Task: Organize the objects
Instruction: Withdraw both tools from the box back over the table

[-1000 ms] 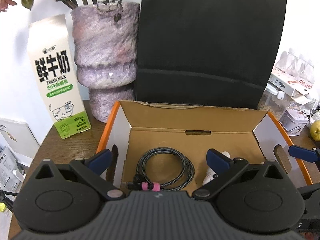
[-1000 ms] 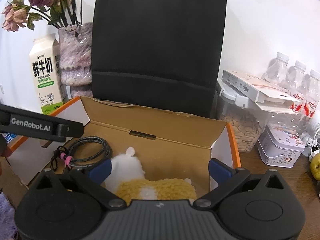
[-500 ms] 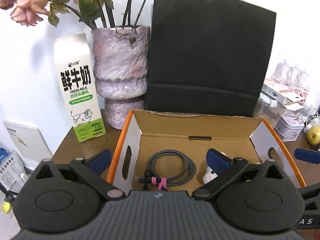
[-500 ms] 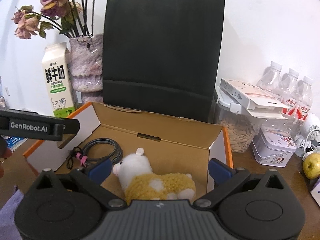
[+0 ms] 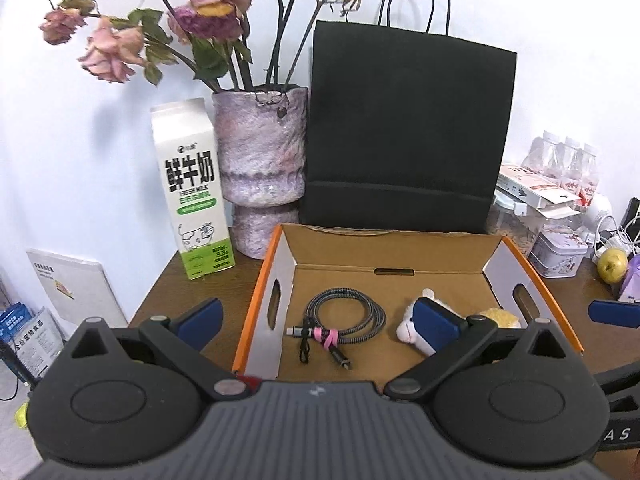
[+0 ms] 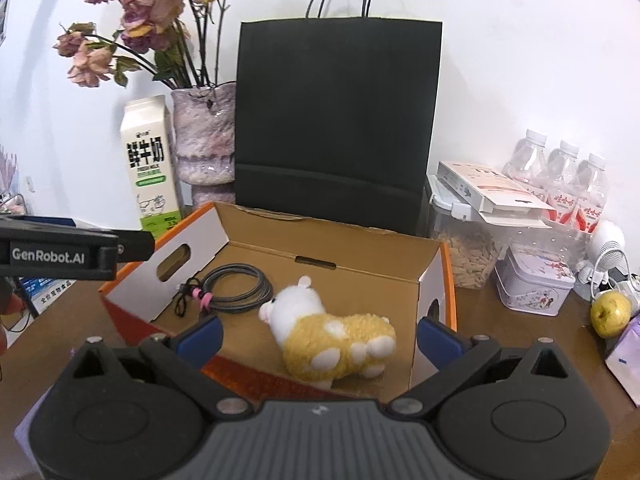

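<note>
The box sits on the table's near centre in front of the black bag, holding the plush at right and the coiled cable at left. Both items appear stowed, so the placing step looks complete. The left gripper and right gripper hover empty with jaws spread; the next move is probably fetching another loose object.

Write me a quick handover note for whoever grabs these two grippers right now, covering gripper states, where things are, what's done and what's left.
Left gripper: open, empty, held above the near left of the cardboard box.
Right gripper: open, empty, above the box's near right.
In the box: coiled cable on the left, plush toy lying on its side on the right.
Done: both items sit in the box.
Left: cannot tell whether anything else goes in; milk carton, apple and tin stand outside it.
</note>
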`<state>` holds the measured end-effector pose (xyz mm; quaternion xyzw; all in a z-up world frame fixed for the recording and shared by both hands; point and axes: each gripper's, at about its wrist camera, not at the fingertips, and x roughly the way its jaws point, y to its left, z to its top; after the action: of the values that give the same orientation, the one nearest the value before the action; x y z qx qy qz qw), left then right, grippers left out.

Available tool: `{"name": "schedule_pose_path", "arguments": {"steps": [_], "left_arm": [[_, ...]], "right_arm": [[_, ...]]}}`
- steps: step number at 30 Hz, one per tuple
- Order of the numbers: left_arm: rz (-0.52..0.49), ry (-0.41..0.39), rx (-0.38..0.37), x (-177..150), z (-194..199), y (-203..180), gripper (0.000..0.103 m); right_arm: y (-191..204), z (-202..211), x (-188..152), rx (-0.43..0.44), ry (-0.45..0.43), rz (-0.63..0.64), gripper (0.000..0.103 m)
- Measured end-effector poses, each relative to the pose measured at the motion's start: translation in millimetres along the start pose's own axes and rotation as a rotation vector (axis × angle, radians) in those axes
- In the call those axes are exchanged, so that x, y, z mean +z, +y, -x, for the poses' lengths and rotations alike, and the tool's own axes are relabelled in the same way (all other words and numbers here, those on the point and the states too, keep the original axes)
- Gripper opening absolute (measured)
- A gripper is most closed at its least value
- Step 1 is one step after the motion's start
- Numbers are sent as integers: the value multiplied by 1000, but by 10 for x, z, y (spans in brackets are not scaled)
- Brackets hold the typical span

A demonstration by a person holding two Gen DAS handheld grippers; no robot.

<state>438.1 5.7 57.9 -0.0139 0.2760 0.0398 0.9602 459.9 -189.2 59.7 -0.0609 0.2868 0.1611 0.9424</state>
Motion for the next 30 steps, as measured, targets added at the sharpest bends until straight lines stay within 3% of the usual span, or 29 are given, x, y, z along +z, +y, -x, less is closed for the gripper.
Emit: {"name": "schedule_pose_path", "arguments": {"steps": [13, 30], "left_arm": [[-1, -57, 35, -318, 685, 46, 103], [3, -125, 22, -926, 1519, 36, 103]], "right_arm": [[46, 617, -269, 8, -17, -13, 103], [113, 1351, -917, 18, -28, -13, 103]]}}
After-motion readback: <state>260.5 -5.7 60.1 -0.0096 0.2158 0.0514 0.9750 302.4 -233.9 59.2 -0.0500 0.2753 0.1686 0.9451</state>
